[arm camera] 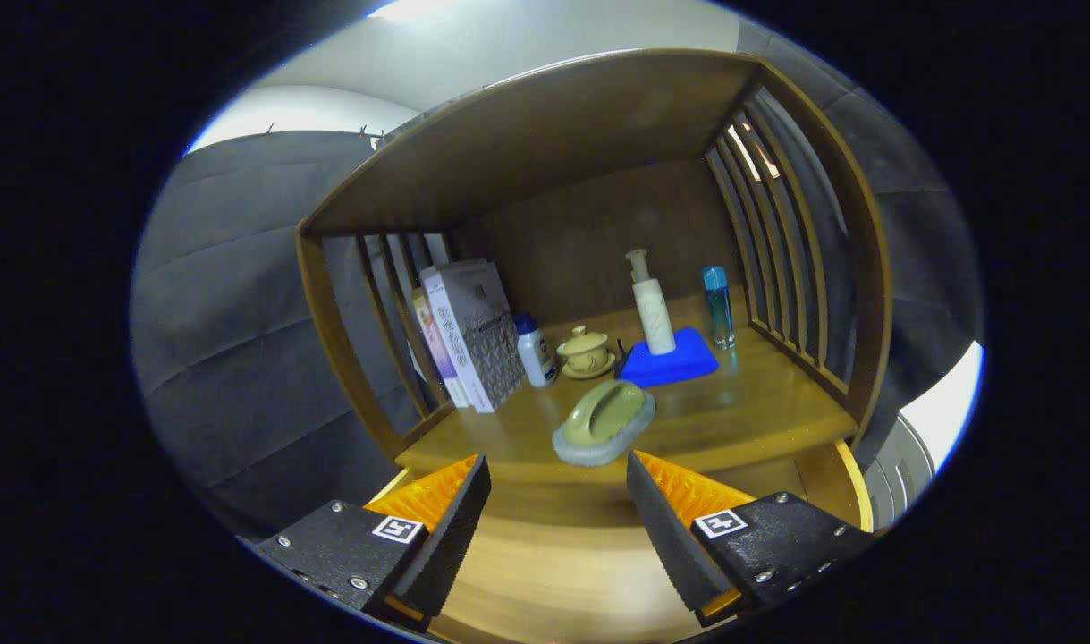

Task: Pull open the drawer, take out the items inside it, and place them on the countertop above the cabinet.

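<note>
Gripper view: gripper (558,483) fingers spread apart, nothing between them, above wooden surface. On the table (777,402) beyond, left to right: upright boxes (473,335), small white bottle (535,351), lidded teacup (586,351), scrub brush (604,420) just ahead of fingers, pump bottle (652,309) on blue cloth (674,362), blue bottle (718,306).

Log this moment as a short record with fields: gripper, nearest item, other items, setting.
gripper: gripper open, fingers apart, nothing between them
nearest item: scrub brush lying on the countertop, just ahead of the fingers
other items: boxes upright beside a small white bottle; lidded cup; pump bottle standing on a blue cloth; blue bottle
setting: wooden shelf with slatted sides
</note>
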